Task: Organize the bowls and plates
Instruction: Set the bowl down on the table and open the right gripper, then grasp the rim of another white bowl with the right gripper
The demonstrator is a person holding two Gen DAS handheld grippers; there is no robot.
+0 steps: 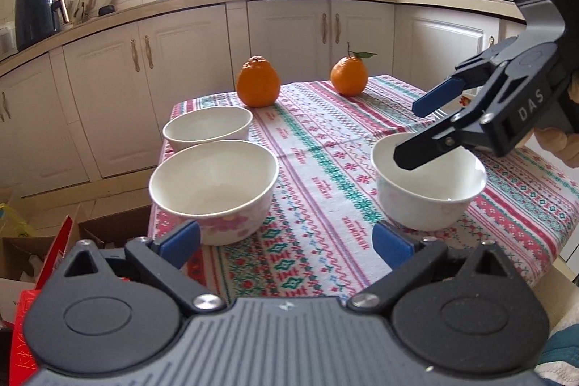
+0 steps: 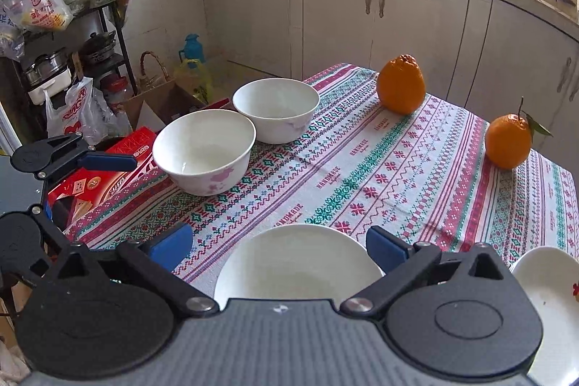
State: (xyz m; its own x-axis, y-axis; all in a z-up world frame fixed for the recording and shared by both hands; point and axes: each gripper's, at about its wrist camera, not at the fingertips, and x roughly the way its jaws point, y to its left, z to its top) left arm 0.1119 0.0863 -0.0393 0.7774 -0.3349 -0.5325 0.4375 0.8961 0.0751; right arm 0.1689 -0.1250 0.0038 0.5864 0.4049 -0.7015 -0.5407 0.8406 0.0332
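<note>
Three white bowls sit on the patterned tablecloth [image 1: 318, 169]. A flowered bowl [image 1: 213, 189] is at the near left, with a second bowl [image 1: 208, 127] just behind it. A third bowl [image 1: 429, 181] is at the right. My left gripper [image 1: 286, 241] is open and empty, low at the table's near edge. My right gripper [image 1: 416, 129] is open and hovers over the third bowl, one finger above its inside. In the right wrist view that bowl [image 2: 296, 263] lies between my open right fingers [image 2: 278, 246]. The flowered bowl [image 2: 204, 156] and the second bowl [image 2: 277, 109] stand at the far left. A small white dish [image 2: 546, 299] lies at the right edge.
Two oranges [image 1: 258, 82] [image 1: 349, 75] stand at the table's far side. Boxes and a red carton [image 2: 108, 165] lie on the floor left of the table. White cabinets [image 1: 289, 35] and a cluttered counter run behind.
</note>
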